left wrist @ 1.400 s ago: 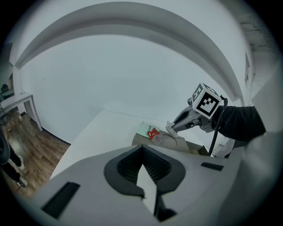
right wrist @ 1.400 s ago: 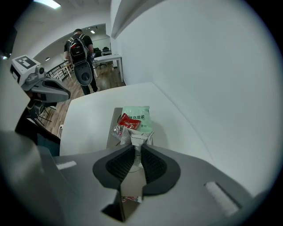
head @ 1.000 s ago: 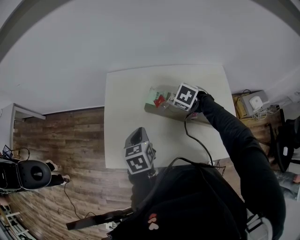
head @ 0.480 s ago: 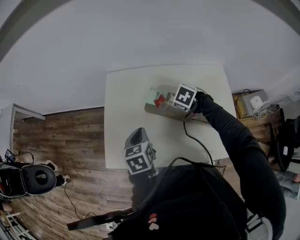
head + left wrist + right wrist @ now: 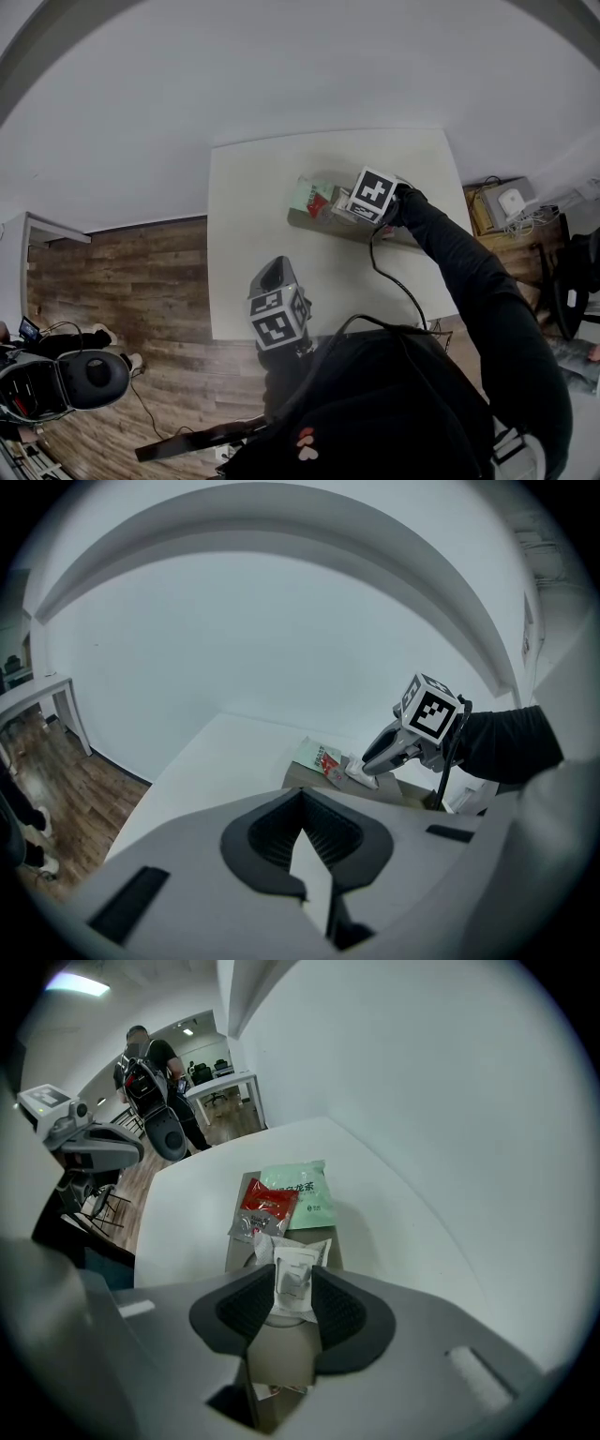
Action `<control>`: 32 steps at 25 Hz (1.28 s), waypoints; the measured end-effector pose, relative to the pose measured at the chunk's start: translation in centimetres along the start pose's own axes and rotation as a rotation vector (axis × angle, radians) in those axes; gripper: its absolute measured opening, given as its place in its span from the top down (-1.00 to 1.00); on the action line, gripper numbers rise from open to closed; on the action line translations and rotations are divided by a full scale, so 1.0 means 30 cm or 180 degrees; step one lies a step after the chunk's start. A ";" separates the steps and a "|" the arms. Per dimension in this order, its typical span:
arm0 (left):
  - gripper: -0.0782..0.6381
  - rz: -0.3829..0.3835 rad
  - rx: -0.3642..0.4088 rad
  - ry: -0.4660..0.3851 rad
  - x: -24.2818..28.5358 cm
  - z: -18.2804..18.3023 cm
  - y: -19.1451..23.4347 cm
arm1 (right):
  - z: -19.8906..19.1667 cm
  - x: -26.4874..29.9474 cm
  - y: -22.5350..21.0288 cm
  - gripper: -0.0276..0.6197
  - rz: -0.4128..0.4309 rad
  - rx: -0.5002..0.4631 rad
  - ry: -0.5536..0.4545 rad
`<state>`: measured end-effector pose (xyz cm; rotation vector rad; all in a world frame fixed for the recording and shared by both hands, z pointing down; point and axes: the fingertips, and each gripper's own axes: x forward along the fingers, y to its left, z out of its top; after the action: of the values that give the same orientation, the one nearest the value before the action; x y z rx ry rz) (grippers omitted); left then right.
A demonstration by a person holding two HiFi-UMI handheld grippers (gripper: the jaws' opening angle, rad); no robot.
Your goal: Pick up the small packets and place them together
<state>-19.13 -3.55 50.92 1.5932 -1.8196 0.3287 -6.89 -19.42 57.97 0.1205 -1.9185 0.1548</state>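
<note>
The only print I can partly read from here is on the green packet (image 5: 302, 1194). In the right gripper view a line of dark Chinese characters runs across it, and the last two look like 龙茶. The smaller line under them is too fine to read. The red packet (image 5: 270, 1206) has white lettering that I can't read. The white packet (image 5: 292, 1274) shows no legible print. The far marker cube (image 5: 372, 194) and near marker cube (image 5: 277, 316) carry black-and-white square codes, with no letters or digits.
</note>
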 end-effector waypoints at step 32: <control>0.79 -0.0315 0.0291 0.0067 0.066 0.022 -0.154 | -0.435 -0.222 0.002 0.52 -0.0159 -0.0087 -0.0122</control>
<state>-15.00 -6.47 50.56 1.7294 -1.7249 0.3865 7.47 -17.12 56.16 0.1539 -1.9533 0.0933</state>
